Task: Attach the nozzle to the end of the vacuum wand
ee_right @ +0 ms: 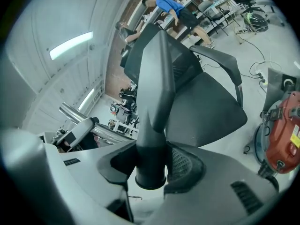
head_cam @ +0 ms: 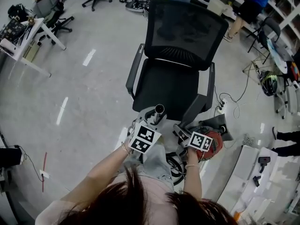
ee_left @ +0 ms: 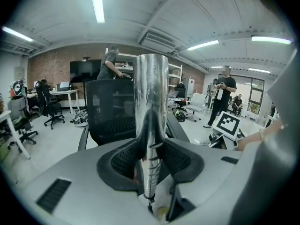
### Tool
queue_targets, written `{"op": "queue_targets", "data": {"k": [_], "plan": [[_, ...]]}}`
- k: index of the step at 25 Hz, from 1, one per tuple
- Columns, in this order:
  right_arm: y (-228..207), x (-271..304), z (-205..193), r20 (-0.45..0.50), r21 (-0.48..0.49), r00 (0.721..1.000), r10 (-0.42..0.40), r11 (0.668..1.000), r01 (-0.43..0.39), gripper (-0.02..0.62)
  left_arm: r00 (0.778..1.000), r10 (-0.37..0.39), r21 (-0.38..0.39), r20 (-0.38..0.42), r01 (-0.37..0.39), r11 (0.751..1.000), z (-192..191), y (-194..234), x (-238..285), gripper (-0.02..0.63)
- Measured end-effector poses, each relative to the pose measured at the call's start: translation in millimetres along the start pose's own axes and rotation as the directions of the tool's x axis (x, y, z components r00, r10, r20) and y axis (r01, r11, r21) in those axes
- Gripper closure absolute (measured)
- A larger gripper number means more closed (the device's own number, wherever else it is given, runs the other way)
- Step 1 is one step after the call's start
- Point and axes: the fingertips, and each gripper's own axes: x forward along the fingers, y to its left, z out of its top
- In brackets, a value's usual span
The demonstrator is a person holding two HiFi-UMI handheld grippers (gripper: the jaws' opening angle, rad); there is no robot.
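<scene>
A chrome vacuum wand (ee_left: pixel 151 102) stands upright between the jaws of my left gripper (ee_left: pixel 150 161), which is shut on it. In the head view the wand's open end (head_cam: pixel 159 110) points up and away, just above the left gripper (head_cam: pixel 150 124). My right gripper (ee_right: pixel 152 165) is shut on a black tapered nozzle (ee_right: pixel 157 97), whose round socket end faces the camera. In the head view the right gripper (head_cam: pixel 183 134) holds the nozzle (head_cam: pixel 179 130) a little to the right of the wand, apart from it. The wand (ee_right: pixel 77 115) shows at the left of the right gripper view.
A black office chair (head_cam: pixel 180 55) stands directly ahead of both grippers. A red vacuum body (head_cam: pixel 213 142) with hose and cables lies on the floor at the right. Desks, chairs and people are at the room's edges. A white table (head_cam: pixel 262 182) sits at the lower right.
</scene>
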Motion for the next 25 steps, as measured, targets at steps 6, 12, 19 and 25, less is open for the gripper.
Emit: {"op": "queue_targets", "data": {"k": [6, 12, 19, 25], "plan": [[25, -8, 1, 0.046, -0.015, 0.999, 0.020, 1.000, -0.019, 0.414, 0.999, -0.036, 0.006, 0.000, 0.036, 0.999, -3, -5, -8, 0.446], [54, -12, 6, 0.095, -0.038, 0.994, 0.046, 0.998, -0.043, 0.414, 0.996, -0.092, 0.048, 0.002, 0.092, 0.995, -3, -7, -14, 0.446], [76, -14, 6, 0.114, -0.075, 0.992, 0.055, 0.996, -0.046, 0.414, 0.991, -0.136, 0.079, -0.001, 0.135, 0.988, -5, -8, -17, 0.446], [102, -21, 10, 0.153, -0.100, 0.986, 0.068, 0.994, -0.054, 0.414, 0.987, -0.162, 0.083, -0.012, 0.163, 0.983, -5, -8, -25, 0.446]]}}
